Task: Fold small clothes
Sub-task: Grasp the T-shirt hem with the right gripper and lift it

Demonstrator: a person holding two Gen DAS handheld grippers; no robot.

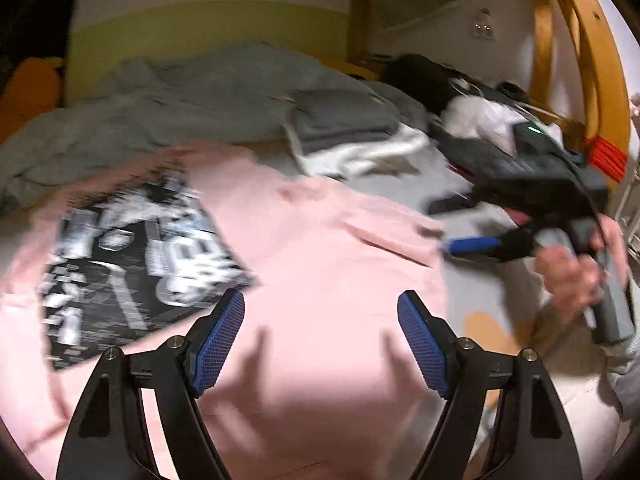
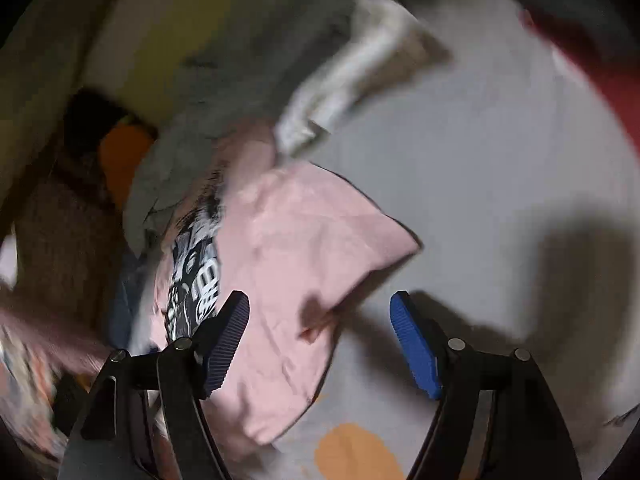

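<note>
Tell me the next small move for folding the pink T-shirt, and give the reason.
Probably bring the left tool down onto the near pink edge and pinch it. Both tools stand open with nothing between their pads, the right tool above the shirt's corner. The pink T-shirt lies spread on the bed, print up, not yet folded over, so a fresh grip seems needed before any fold.

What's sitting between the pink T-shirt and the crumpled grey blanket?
In the left wrist view, a folded grey garment on whitish clothes lies between pink T-shirt and blanket.
</note>
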